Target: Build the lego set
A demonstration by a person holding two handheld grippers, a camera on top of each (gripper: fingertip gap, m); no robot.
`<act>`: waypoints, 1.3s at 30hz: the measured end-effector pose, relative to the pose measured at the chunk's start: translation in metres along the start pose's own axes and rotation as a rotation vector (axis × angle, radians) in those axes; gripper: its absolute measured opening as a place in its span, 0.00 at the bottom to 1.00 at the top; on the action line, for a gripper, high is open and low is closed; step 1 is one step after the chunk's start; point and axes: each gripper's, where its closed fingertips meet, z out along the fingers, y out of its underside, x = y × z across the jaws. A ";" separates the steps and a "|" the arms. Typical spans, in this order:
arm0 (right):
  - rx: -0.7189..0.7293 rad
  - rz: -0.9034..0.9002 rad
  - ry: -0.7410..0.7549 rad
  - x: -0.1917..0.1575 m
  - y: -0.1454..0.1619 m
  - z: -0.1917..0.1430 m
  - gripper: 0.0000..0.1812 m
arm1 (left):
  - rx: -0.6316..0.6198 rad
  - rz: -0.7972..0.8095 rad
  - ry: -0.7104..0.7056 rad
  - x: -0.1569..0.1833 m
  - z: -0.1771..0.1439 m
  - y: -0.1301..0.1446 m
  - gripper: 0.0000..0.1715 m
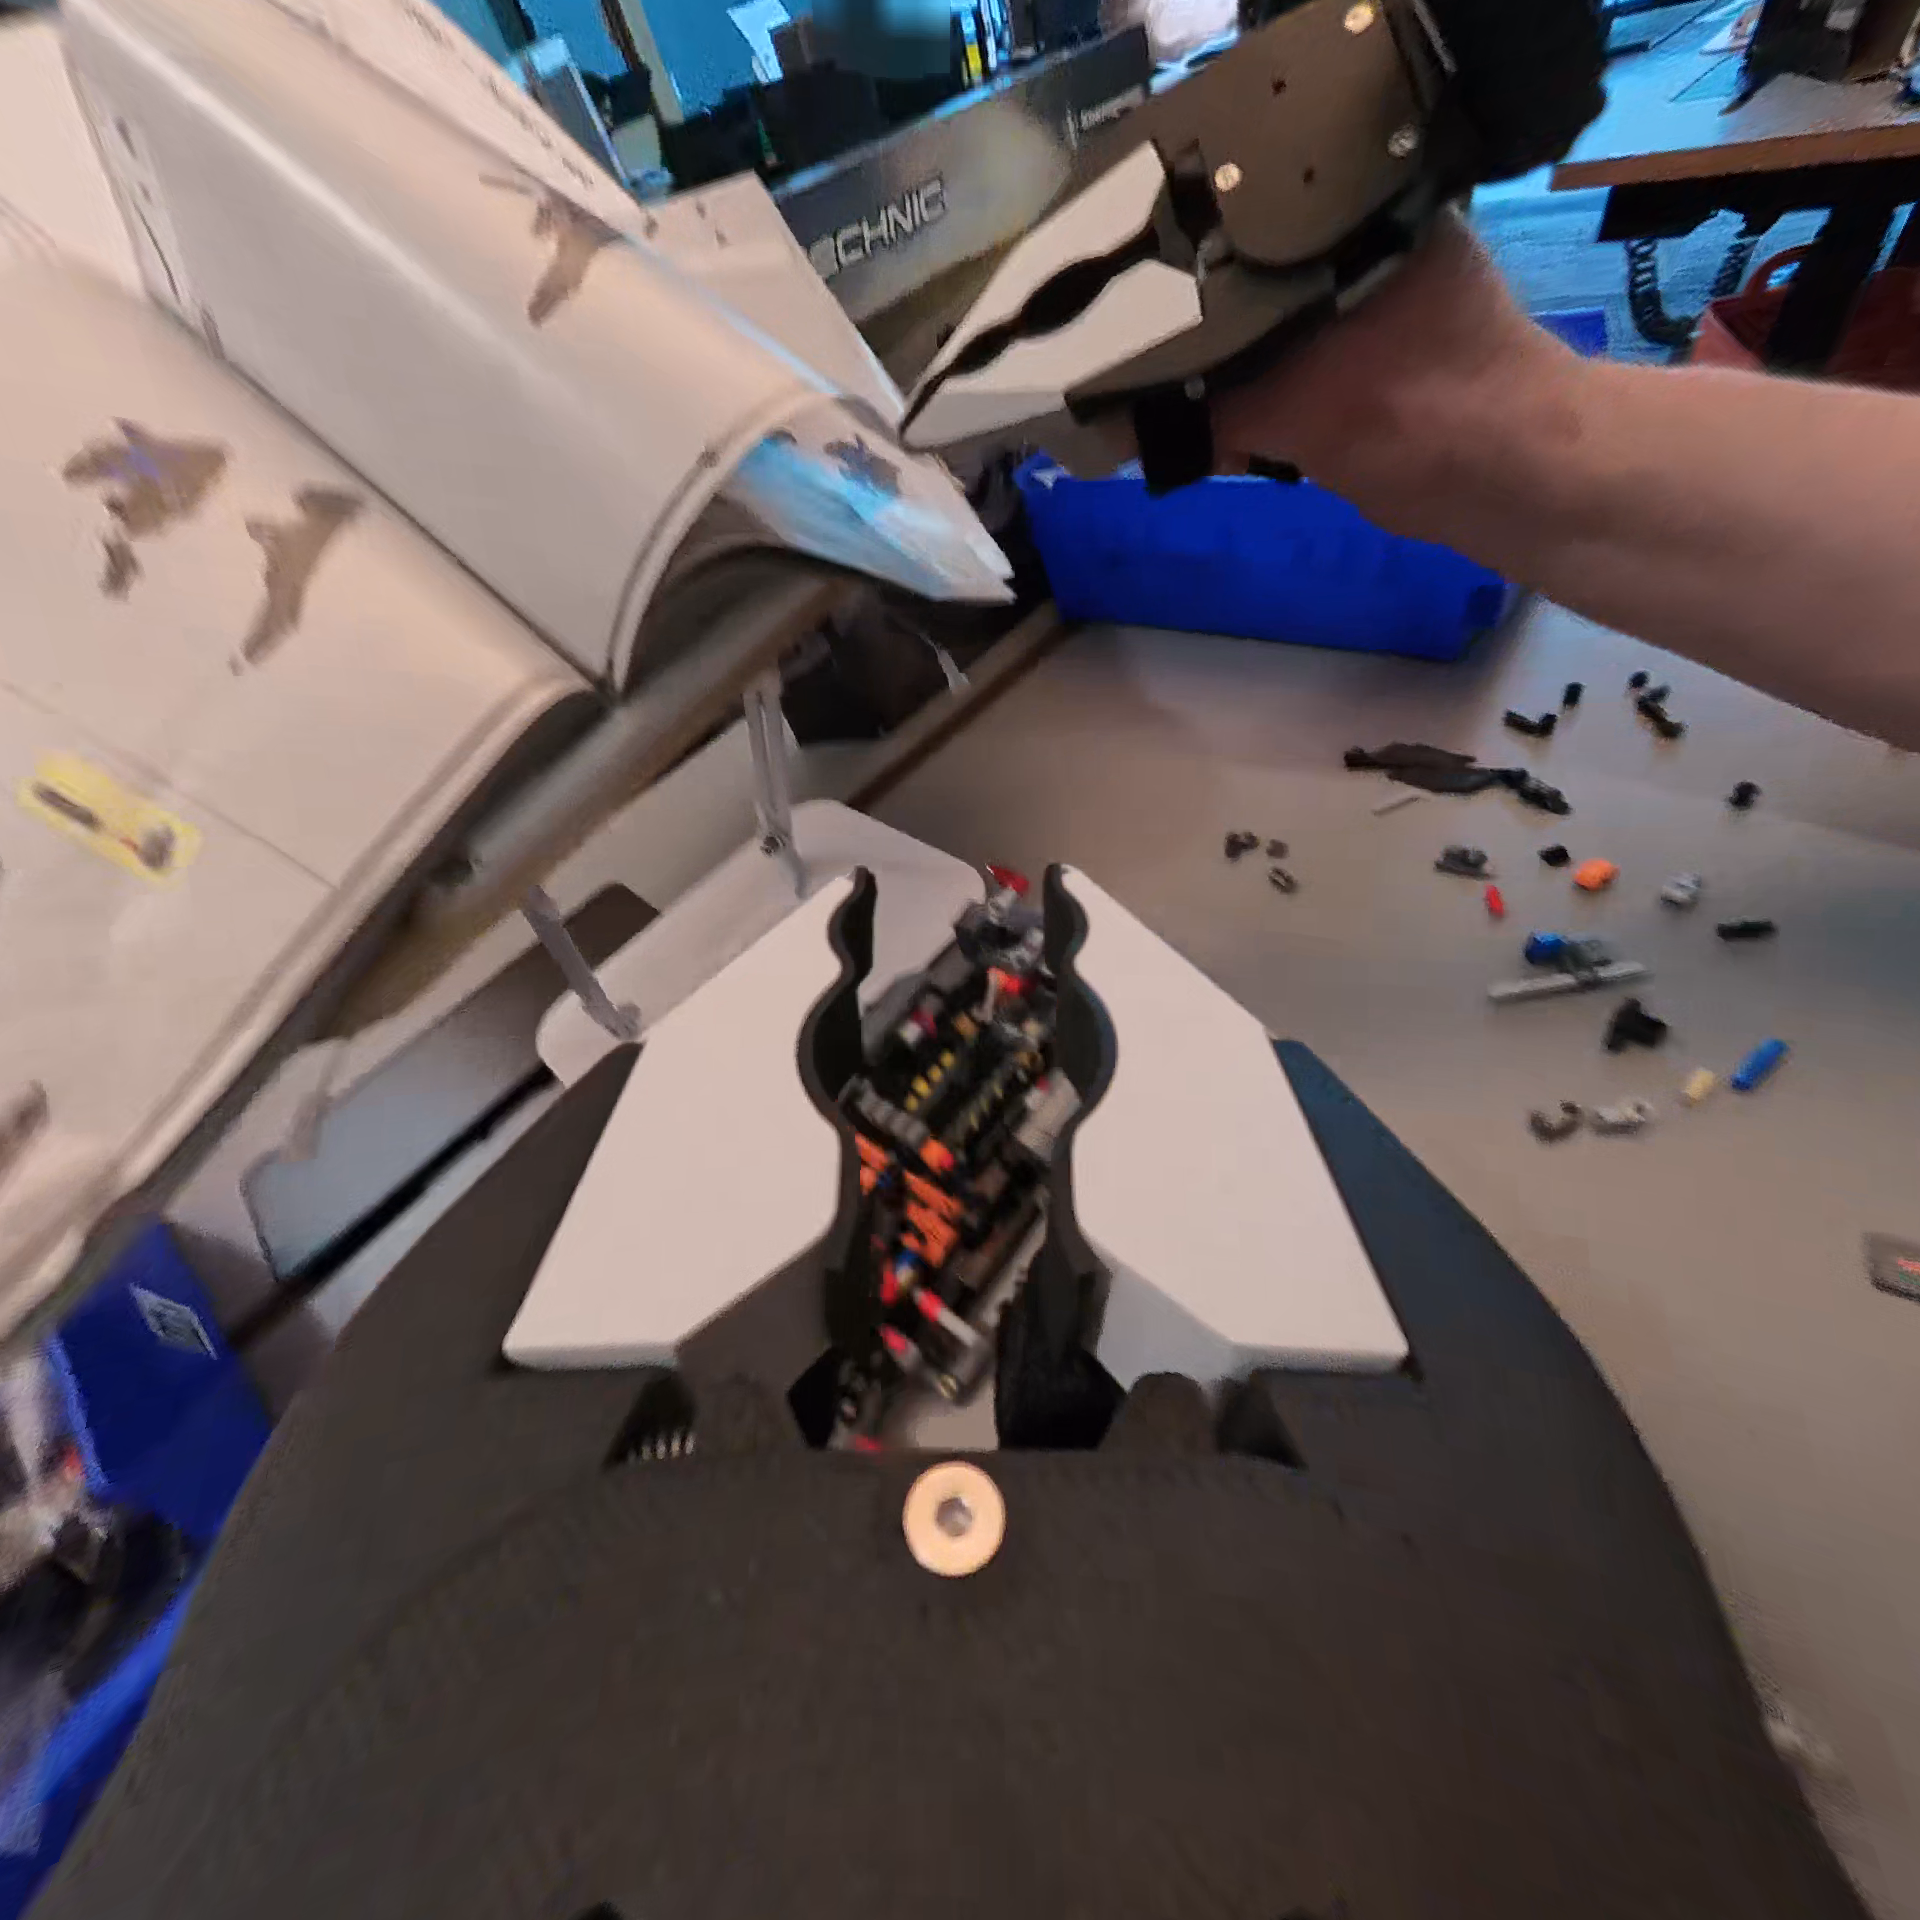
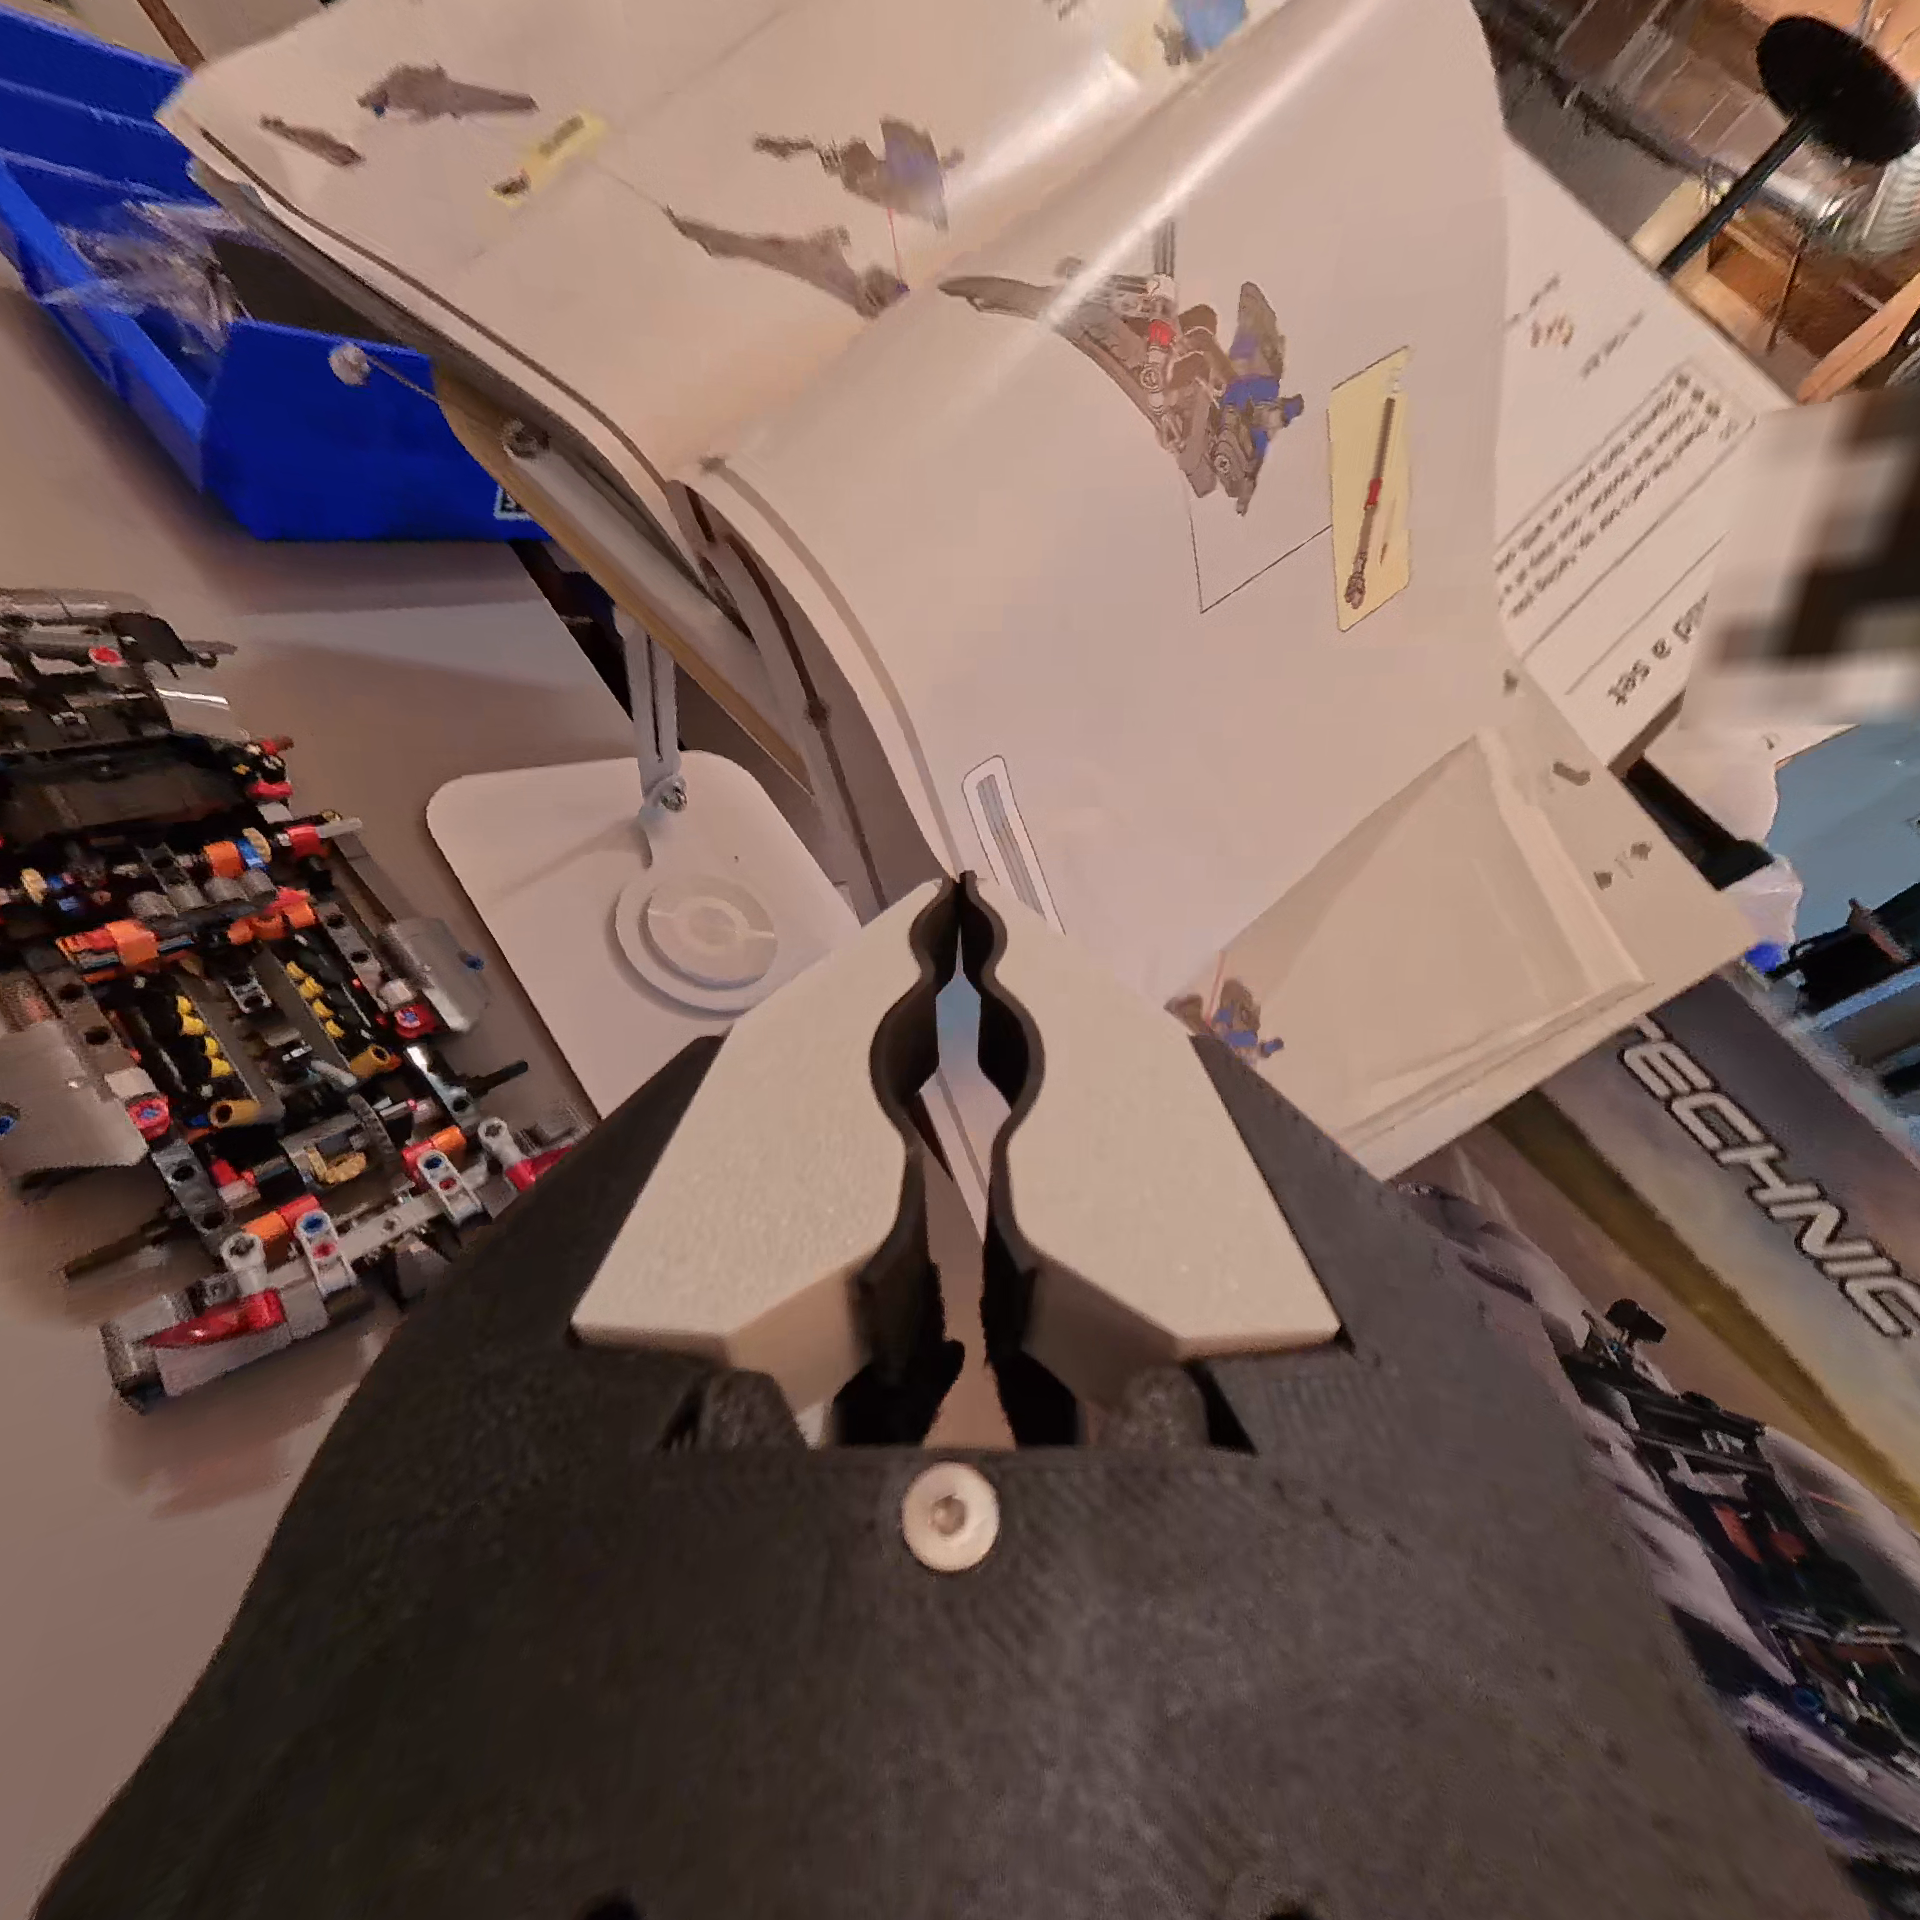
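Pinching one page of the single instruction book (image 2: 1091,644), the right claw (image 2: 961,904) sits closed at twelve o'clock; the left claw (image 1: 961,904) gapes open over one lego chassis (image 1: 956,1132) on the tabletop (image 1: 1351,1195).

instruction book (image 2: 1039,520) on stand (image 2: 582,862), raised over surface (image 1: 1195,727) | lego build (image 2: 208,987) on surface left of stand | bin (image 1: 1247,561) behind loose pieces (image 1: 1558,935) | set box (image 2: 1766,1195) right, under book's corner
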 end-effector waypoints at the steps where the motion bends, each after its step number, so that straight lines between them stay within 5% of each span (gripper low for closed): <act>1: 0.013 -0.014 0.001 -0.003 -0.007 0.000 0.00 | 0.003 0.018 -0.027 -0.007 0.006 -0.008 0.19; 7: 0.123 -0.126 0.033 -0.026 -0.071 0.005 0.00 | 0.100 0.047 -0.259 -0.075 0.022 -0.044 0.30; 11: 0.179 -0.219 0.024 -0.050 -0.111 0.014 0.00 | 0.108 0.023 -0.357 -0.114 0.034 -0.044 0.39; 24: 0.291 -0.259 -0.196 -0.135 -0.162 0.037 0.00 | 0.197 -0.065 -0.328 -0.136 0.042 -0.033 0.39; 34: 0.295 -0.213 -0.189 -0.118 -0.150 0.020 0.00 | 0.243 0.005 -0.413 -0.113 0.061 -0.048 0.07; 39: 0.267 -0.243 -0.196 -0.120 -0.140 0.019 0.00 | 0.268 -0.019 -0.414 -0.107 0.066 -0.049 0.00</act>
